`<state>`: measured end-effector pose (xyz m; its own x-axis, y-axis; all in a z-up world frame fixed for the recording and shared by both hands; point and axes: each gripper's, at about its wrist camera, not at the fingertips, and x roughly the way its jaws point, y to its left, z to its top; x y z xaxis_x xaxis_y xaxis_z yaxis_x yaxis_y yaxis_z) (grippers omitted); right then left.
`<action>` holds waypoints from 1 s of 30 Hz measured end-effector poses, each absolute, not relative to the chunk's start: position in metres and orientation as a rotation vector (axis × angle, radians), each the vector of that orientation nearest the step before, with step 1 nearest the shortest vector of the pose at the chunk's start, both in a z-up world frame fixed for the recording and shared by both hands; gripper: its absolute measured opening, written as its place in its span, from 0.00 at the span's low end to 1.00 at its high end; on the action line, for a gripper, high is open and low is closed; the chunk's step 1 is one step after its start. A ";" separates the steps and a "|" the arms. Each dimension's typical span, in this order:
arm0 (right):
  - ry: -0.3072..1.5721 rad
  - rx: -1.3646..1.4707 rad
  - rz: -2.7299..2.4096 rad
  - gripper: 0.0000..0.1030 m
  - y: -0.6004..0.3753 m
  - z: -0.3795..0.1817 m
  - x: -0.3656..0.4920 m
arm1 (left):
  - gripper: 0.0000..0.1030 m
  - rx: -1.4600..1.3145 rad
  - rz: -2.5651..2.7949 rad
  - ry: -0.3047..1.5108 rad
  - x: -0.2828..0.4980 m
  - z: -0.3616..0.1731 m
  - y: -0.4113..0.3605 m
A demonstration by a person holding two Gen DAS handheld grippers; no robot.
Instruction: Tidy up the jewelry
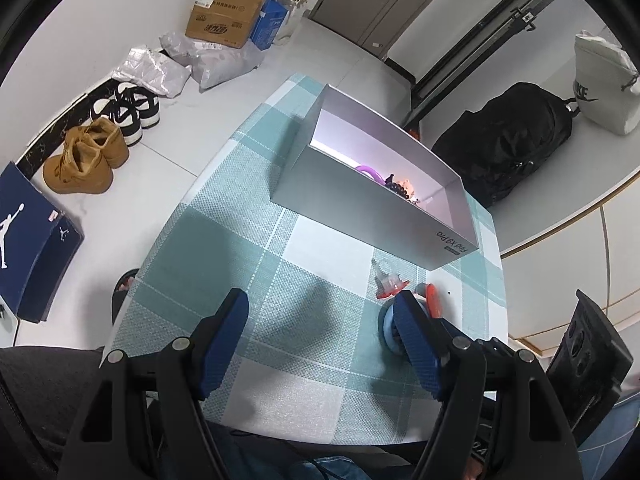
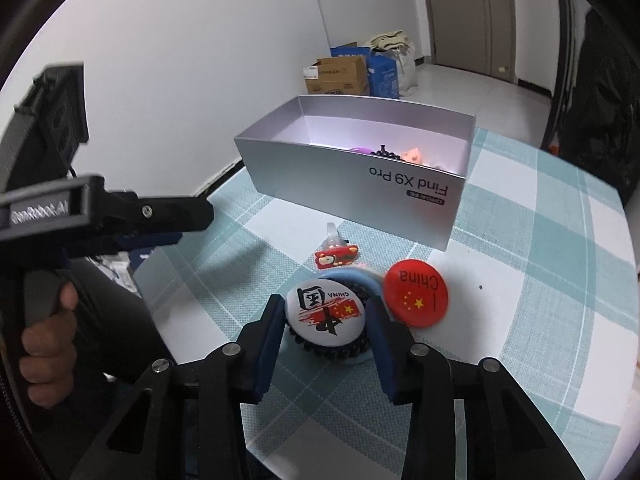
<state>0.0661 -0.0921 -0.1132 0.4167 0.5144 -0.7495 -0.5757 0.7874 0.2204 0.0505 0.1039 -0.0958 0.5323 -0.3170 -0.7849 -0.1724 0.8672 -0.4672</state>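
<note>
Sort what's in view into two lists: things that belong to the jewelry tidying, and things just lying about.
Part of the job:
- silver box with beads and trinkets already inside
- white badge, between the right gripper fingers
- red China badge
- small red charm
- dark bead bracelet under the white badge

Lying about:
- tan boots
- cardboard box
- black backpack

Beside the surface with its teal-and-white checked woven cloth [image 1: 256, 184], tan suede boots [image 1: 86, 156] and black-and-white sneakers [image 1: 128, 110] line the white floor. A brown cardboard box [image 1: 222, 20], a black backpack [image 1: 508, 140] and a dark blue shoebox [image 1: 28, 240] stand well apart.
</note>
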 end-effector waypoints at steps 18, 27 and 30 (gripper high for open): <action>0.928 0.076 0.646 0.08 -0.119 -0.101 0.082 | 0.69 -0.399 -0.167 1.045 0.050 -0.096 0.074; 0.947 0.021 0.614 0.48 -0.116 -0.107 0.077 | 0.69 -0.405 -0.147 1.061 0.050 -0.100 0.075; 0.975 0.009 0.592 0.48 -0.116 -0.113 0.079 | 0.69 -0.409 -0.145 1.063 0.051 -0.100 0.074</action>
<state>0.0787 -0.1157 -0.1127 0.4170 0.4756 -0.7745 -0.4675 0.8430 0.2660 0.0513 0.0736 -0.1002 0.4851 -0.3097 -0.8178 -0.0789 0.9158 -0.3937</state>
